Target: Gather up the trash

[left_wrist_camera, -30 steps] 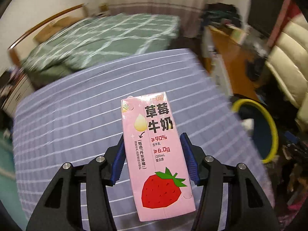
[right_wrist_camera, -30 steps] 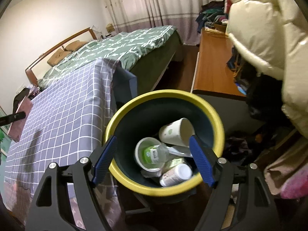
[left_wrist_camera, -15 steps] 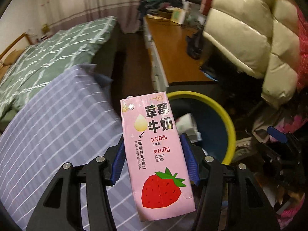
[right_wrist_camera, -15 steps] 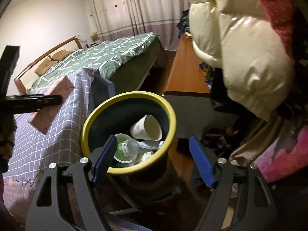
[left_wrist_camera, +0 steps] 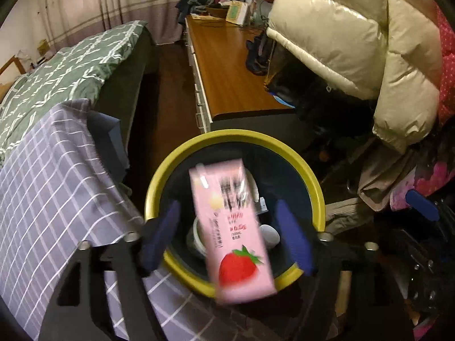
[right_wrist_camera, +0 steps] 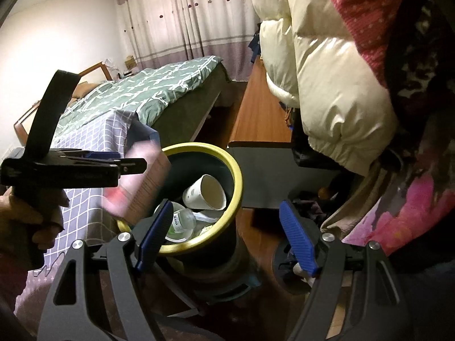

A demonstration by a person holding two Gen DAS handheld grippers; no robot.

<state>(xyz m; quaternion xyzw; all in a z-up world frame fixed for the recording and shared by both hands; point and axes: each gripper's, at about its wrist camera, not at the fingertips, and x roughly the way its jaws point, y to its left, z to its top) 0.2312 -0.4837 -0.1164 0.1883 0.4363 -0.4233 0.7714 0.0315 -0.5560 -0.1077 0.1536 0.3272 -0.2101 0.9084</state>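
A pink strawberry milk carton (left_wrist_camera: pixel 231 227) hangs blurred over the yellow-rimmed dark bin (left_wrist_camera: pixel 233 139), between the blue pads of my left gripper (left_wrist_camera: pixel 227 213). The jaws are opening, and a gap shows on each side of the carton. In the right wrist view the carton (right_wrist_camera: pixel 139 182) is a pink smear at the bin's near-left rim (right_wrist_camera: pixel 236 176), just under the left gripper (right_wrist_camera: pixel 136 164). My right gripper (right_wrist_camera: pixel 226 210) stands open and empty in front of the bin. A paper cup (right_wrist_camera: pixel 207 193) and a clear bottle (right_wrist_camera: pixel 179 221) lie inside.
A table with a purple grid cloth (left_wrist_camera: pixel 51 193) borders the bin on the left, with a green-quilted bed (left_wrist_camera: pixel 71 65) behind it. A wooden desk (left_wrist_camera: pixel 224 65) stands beyond the bin. A cream puffer jacket (left_wrist_camera: pixel 355 34) and pink clothes (right_wrist_camera: pixel 398 204) crowd the right side.
My left gripper swung right from over the table to above the bin, then its jaws parted from the carton, which now slips down. The right gripper drew back a little from the bin.
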